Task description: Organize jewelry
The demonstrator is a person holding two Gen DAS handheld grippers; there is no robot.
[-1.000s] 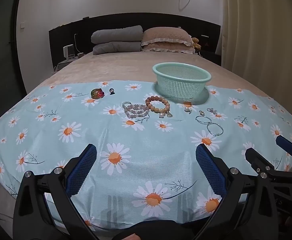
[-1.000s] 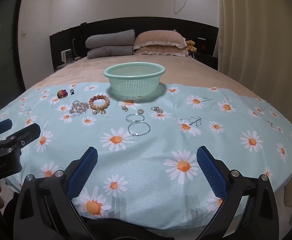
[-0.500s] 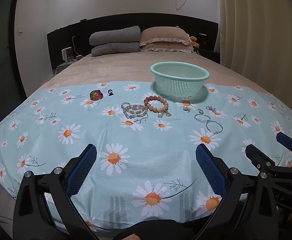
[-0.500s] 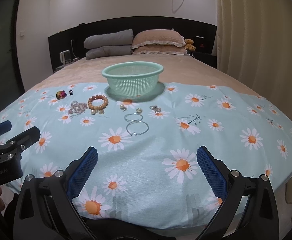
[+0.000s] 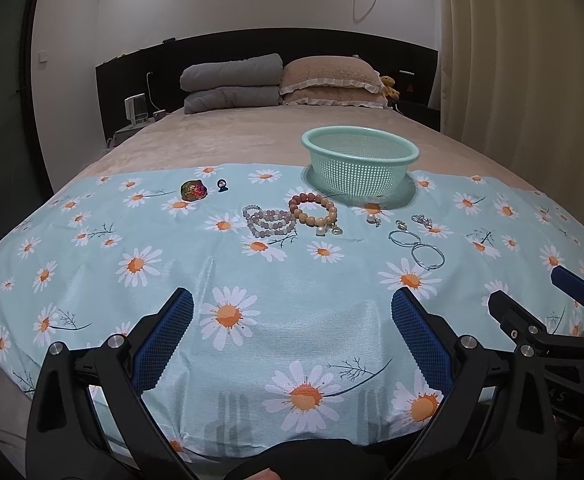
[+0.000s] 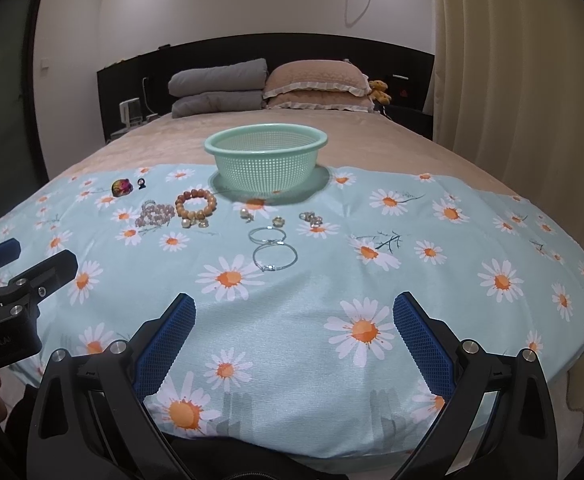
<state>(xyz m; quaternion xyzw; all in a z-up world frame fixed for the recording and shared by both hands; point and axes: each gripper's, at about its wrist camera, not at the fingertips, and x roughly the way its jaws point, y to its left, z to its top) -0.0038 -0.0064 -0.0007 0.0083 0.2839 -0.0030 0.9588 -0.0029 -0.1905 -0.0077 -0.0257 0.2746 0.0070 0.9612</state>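
Two grippers hover side by side over the near edge of the daisy-print cloth [image 5: 292,312], the left gripper [image 5: 292,338] and the right gripper [image 6: 293,340] each with blue pads spread wide and nothing between them. All the jewelry lies farther out on the cloth, untouched, in a loose row running left to right just in front of the green mesh basket [image 6: 266,164]. Nearest the right gripper, almost straight ahead of it, are two silver bangles [image 6: 274,248], lined up near to far and touching. Beyond them sit small earrings [image 6: 311,218]. Left of those come the tan wooden bead bracelet [image 5: 313,210], then the pale pink bead bracelet [image 5: 268,222] beside it, and a multicolored brooch [image 5: 193,190] far left. Judging by position, the right gripper suits the bangles, the left the bead bracelets; the basket stands just beyond both.
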